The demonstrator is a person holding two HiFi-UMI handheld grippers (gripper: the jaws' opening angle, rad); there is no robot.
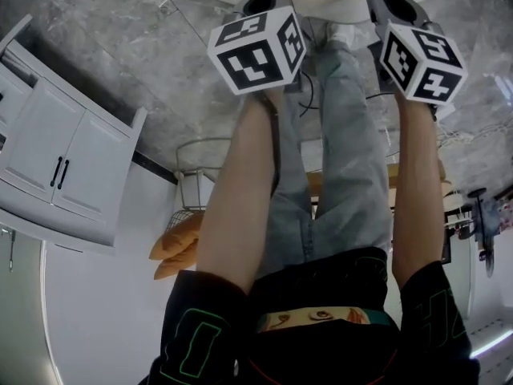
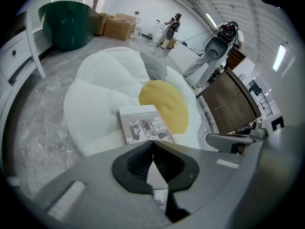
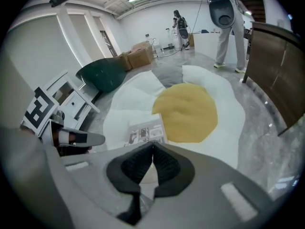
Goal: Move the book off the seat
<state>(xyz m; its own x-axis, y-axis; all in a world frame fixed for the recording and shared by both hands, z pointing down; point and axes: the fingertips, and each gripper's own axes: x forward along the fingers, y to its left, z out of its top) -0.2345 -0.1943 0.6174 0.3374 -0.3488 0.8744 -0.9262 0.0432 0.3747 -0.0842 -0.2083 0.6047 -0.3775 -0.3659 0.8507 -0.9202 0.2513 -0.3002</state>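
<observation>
Directly ahead of both tips, the book (image 2: 145, 124) lay flat on the white seat (image 2: 95, 94), its long axis running away from them. The left gripper (image 2: 152, 142) and right gripper (image 3: 152, 145) were both closed and empty, and the left looked slightly nearer.

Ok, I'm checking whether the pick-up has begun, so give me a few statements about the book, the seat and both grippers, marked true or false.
1. The book lies on the white seat. True.
2. The left gripper is shut on the book. False: its jaws are together and empty, and the book lies beyond them, untouched.
3. The right gripper has its jaws wide apart. False: they are together, with nothing between them.
4. A yellow cushion lies beside the book on the seat. True.
5. The green chair sits on the seat. False: it stands on the floor beyond the seat, apart from it.
</observation>
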